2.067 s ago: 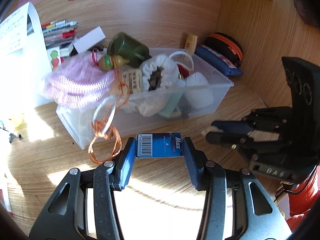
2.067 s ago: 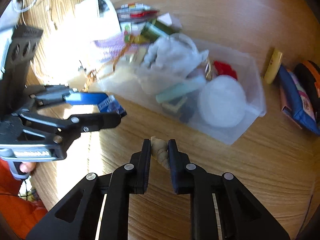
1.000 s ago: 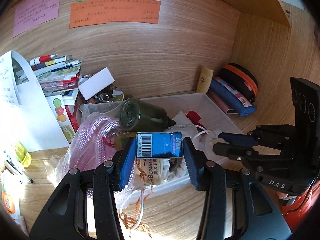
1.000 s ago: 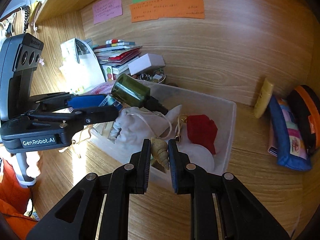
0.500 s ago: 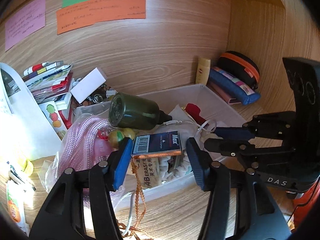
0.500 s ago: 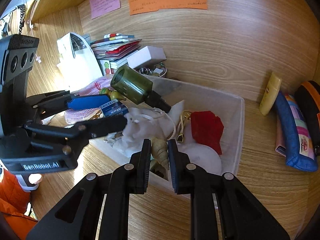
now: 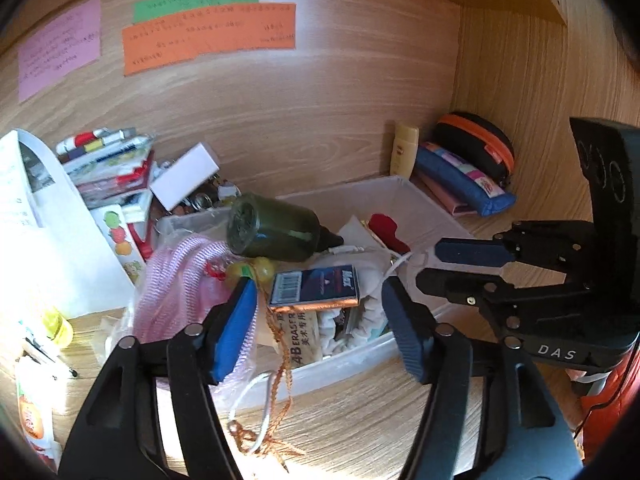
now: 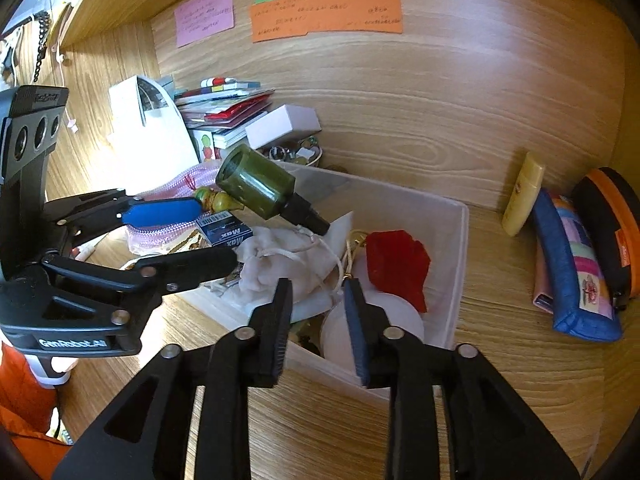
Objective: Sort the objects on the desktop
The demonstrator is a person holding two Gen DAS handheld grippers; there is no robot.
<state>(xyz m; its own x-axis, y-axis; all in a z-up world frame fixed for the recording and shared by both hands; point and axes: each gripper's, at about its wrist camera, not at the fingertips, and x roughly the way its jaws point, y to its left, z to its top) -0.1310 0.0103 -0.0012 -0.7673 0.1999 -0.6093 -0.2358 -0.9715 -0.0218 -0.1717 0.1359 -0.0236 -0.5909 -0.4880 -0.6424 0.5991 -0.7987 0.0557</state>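
- While both grippers hang over it, the clear bin (image 8: 452, 264) brims with a green bottle (image 8: 256, 188), white pouch (image 8: 288, 268) and red scrap (image 8: 396, 268).
- The blue Max box (image 7: 316, 288), barcoded, lies atop the pile, between the left gripper's (image 7: 320, 320) just-spread, released jaws.
- The right gripper (image 8: 318, 320) has just opened, empty.

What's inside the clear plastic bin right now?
The bin holds a green bottle, blue Max box, white drawstring pouch, red piece, white round item and pink mesh. Lower layers are covered.
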